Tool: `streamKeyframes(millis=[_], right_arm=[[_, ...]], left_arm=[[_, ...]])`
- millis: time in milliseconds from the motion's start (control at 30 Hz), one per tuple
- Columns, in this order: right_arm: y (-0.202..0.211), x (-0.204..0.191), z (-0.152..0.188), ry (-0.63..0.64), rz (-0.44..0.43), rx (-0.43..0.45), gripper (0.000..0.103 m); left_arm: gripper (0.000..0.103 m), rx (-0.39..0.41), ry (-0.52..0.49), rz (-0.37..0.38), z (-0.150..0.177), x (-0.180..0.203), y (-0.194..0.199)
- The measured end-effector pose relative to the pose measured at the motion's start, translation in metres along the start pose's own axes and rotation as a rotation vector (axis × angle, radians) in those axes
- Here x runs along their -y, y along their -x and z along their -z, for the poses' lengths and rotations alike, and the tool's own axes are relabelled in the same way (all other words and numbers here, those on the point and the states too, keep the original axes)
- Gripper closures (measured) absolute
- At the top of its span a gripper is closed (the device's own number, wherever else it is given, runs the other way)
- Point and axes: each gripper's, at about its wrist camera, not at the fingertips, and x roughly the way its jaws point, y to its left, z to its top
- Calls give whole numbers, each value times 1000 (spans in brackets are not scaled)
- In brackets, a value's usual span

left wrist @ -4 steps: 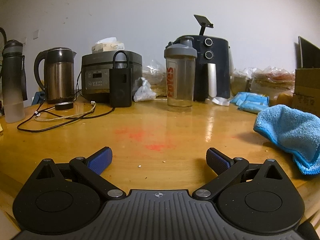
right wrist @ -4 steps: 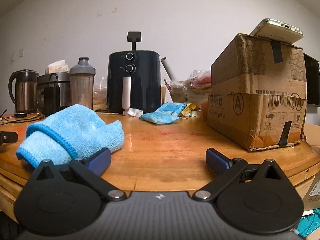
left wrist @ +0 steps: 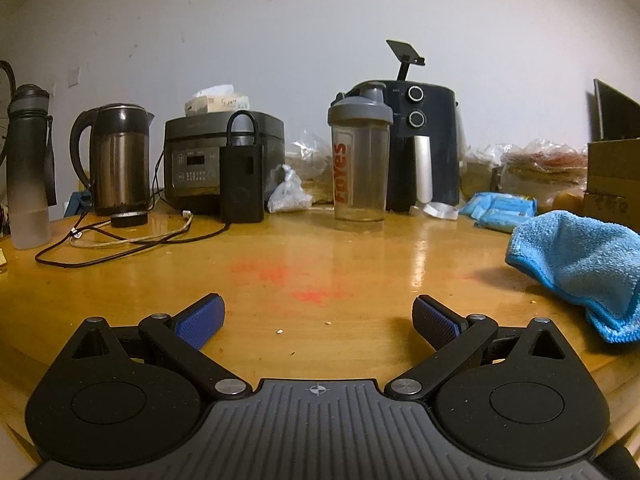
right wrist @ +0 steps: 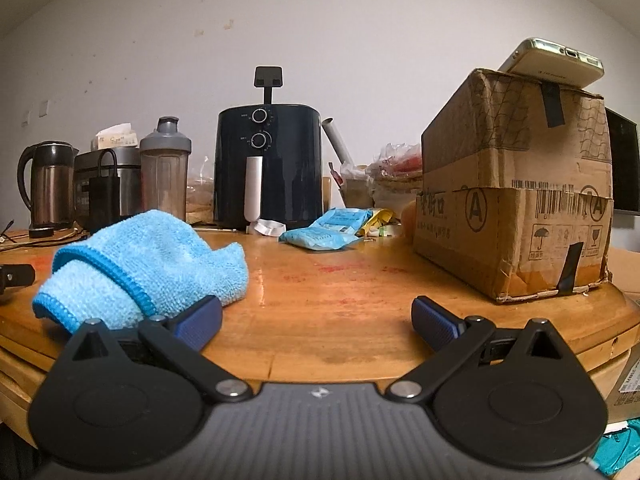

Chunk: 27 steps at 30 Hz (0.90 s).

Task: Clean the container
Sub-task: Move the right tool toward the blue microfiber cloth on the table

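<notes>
Both wrist cameras sat low at the near tabletop [left wrist: 320,264] edge, facing the rear wall. Each view included the air fryer [left wrist: 424,148], well beyond. The left view centred left of it; the right view centred right. Both shared the blue cloth [right wrist: 148,264].

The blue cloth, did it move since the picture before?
No. The blue cloth lies at the same spot on the table, in the same place relative to the air fryer behind it.

the left gripper [left wrist: 319,318] hovers low over the counter [left wrist: 320,256], its jaws spread wide with nothing between the blue pads. the right gripper [right wrist: 317,318] sits level at the counter's near edge, jaws equally wide, empty.
</notes>
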Motion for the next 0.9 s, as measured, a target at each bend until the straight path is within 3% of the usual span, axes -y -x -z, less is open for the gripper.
streamKeyframes(millis=[133,300,533,900], right_arm=[[-8,-1,5,0,0,-26,0],[0,1,1,0,-5,31,0],[-1,1,6,2,-3,59,0],[1,0,8,2,1,66,0]], left_arm=[[0,51,4,2,4,-1,4],[0,140,-1,7,19,-2,5],[0,174,-7,10,20,-2,9],[0,145,-9,25,16,-3,7]])
